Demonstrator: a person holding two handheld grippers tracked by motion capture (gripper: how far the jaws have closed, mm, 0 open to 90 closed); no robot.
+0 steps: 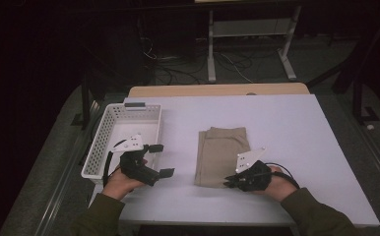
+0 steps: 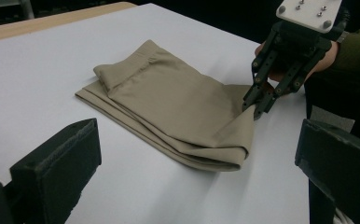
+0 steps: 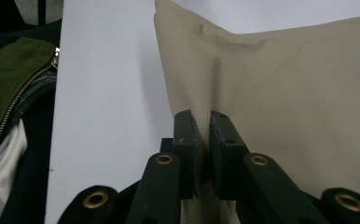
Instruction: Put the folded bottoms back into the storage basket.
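Observation:
A folded pair of beige trousers lies in the middle of the white table. My right gripper is shut on the near right corner of the trousers, pinching a ridge of cloth between its jaws. The left gripper view shows that corner of the trousers lifted slightly where the right gripper pinches it. My left gripper hovers left of the trousers, jaws wide apart and nothing between them; its fingers frame the left gripper view.
A white perforated basket stands at the table's left edge, just behind my left hand. A wooden strip borders the far edge. Beyond the table are a desk frame and cables on a dark floor.

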